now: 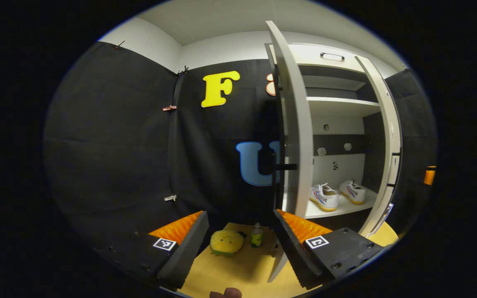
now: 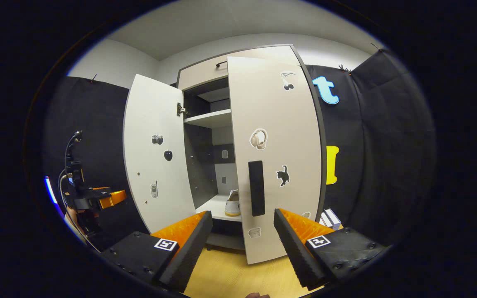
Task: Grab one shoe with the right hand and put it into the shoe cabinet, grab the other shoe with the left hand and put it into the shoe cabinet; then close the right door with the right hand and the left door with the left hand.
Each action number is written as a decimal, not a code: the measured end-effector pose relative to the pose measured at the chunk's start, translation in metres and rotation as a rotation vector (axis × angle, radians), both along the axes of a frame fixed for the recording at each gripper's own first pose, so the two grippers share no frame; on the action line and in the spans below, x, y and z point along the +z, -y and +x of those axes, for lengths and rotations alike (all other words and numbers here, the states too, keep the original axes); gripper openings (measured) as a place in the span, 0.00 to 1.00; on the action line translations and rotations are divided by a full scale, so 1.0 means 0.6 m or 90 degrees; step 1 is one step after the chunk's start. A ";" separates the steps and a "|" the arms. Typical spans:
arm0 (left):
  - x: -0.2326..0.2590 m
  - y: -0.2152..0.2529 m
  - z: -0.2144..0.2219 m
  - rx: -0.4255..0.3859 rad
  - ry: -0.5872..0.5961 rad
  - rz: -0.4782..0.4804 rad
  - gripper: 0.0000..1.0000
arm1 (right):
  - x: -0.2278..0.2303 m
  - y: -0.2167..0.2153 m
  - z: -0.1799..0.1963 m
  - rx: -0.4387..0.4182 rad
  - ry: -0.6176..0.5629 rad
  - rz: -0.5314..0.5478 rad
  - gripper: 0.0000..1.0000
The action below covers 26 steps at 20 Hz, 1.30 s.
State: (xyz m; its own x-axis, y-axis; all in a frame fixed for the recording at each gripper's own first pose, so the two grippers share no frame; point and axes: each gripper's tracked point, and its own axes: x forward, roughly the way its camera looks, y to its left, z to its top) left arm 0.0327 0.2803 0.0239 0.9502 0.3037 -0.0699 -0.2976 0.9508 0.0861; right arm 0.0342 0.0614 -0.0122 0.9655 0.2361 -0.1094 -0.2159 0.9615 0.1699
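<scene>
Two white shoes (image 1: 324,196) (image 1: 353,191) stand side by side on the cabinet's lower shelf (image 1: 346,209). In the left gripper view the left door (image 1: 298,124) is edge-on and wide open, just beyond my open left gripper (image 1: 240,244), with its black handle (image 1: 286,167) sticking out. In the right gripper view the right door (image 2: 275,136) faces me, swung partway across the opening, with its black handle (image 2: 256,188) just above my open right gripper (image 2: 242,244). One shoe (image 2: 233,203) peeks from behind it. The left gripper (image 2: 102,198) shows far left, beside the open left door (image 2: 155,153).
A yellow plush toy (image 1: 226,242) and a small green bottle (image 1: 256,235) lie on the wooden floor (image 1: 238,269) left of the cabinet. Books (image 2: 329,218) are stacked at the cabinet's right. An upper shelf (image 1: 342,101) and a top drawer (image 1: 332,56) sit above.
</scene>
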 end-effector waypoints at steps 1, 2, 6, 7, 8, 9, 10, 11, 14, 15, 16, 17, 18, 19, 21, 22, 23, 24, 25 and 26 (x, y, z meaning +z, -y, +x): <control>-0.004 -0.017 0.008 0.009 -0.005 -0.002 0.97 | 0.000 0.000 0.000 -0.002 0.000 0.000 0.98; -0.011 -0.028 0.020 0.013 -0.008 -0.007 0.97 | 0.000 0.002 -0.001 -0.004 0.000 -0.002 0.98; -0.031 -0.038 0.066 -0.009 -0.021 -0.028 0.97 | -0.002 0.005 -0.002 -0.012 -0.001 -0.013 0.98; -0.028 -0.029 0.073 -0.022 -0.018 -0.027 0.97 | -0.002 0.007 -0.002 -0.014 -0.002 -0.014 0.98; -0.026 -0.017 0.077 -0.037 -0.015 -0.030 0.97 | -0.004 0.007 -0.002 -0.015 -0.003 -0.014 0.98; -0.026 -0.016 0.080 -0.035 -0.013 -0.030 0.94 | -0.005 0.009 -0.001 -0.017 -0.004 -0.014 0.98; -0.027 -0.012 0.078 -0.035 -0.011 -0.034 0.93 | -0.005 0.012 -0.002 -0.020 -0.003 -0.014 0.98; -0.028 -0.008 0.075 -0.037 -0.008 -0.044 0.92 | -0.006 0.013 -0.001 -0.021 -0.004 -0.013 0.98; -0.029 0.011 0.072 -0.040 -0.014 -0.044 0.93 | -0.007 0.015 -0.001 -0.020 -0.006 -0.012 0.98; -0.028 0.016 0.070 -0.036 -0.015 -0.035 0.92 | -0.008 0.014 -0.001 -0.018 -0.007 -0.011 0.98; -0.028 0.019 0.069 -0.030 -0.014 -0.030 0.92 | -0.008 0.013 0.001 -0.017 -0.008 -0.009 0.98; -0.028 0.022 0.071 -0.026 -0.010 -0.028 0.92 | -0.010 0.013 0.001 -0.015 -0.010 -0.008 0.98; -0.028 0.028 0.072 -0.025 -0.007 -0.033 0.92 | -0.011 0.014 0.001 -0.015 -0.011 -0.008 0.98; -0.030 0.037 0.072 -0.028 -0.006 -0.042 0.92 | -0.012 0.017 0.000 -0.015 -0.011 -0.008 0.98; -0.033 0.059 0.071 -0.040 -0.008 -0.050 0.92 | -0.012 0.023 0.000 -0.017 -0.012 -0.006 0.98; -0.032 0.072 0.073 -0.050 -0.010 -0.045 0.93 | -0.012 0.028 -0.001 -0.018 -0.012 -0.005 0.98; -0.032 0.087 0.073 -0.061 -0.011 -0.041 0.94 | -0.013 0.032 -0.001 -0.020 -0.014 -0.003 0.98; -0.032 0.101 0.077 -0.072 -0.010 -0.042 0.94 | -0.014 0.035 0.000 -0.021 -0.015 -0.002 0.98; -0.034 0.118 0.079 -0.083 -0.008 -0.046 0.94 | -0.014 0.040 -0.001 -0.021 -0.016 -0.001 0.98; -0.034 0.137 0.081 -0.094 -0.008 -0.050 0.94 | -0.013 0.045 -0.001 -0.023 -0.017 -0.002 0.98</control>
State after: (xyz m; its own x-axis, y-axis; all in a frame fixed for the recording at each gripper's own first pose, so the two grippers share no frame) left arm 0.0815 0.1980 0.0036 0.9830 0.1537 -0.1004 -0.1532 0.9881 0.0122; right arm 0.0338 0.0344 -0.0200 0.9701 0.2011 -0.1359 -0.1767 0.9690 0.1727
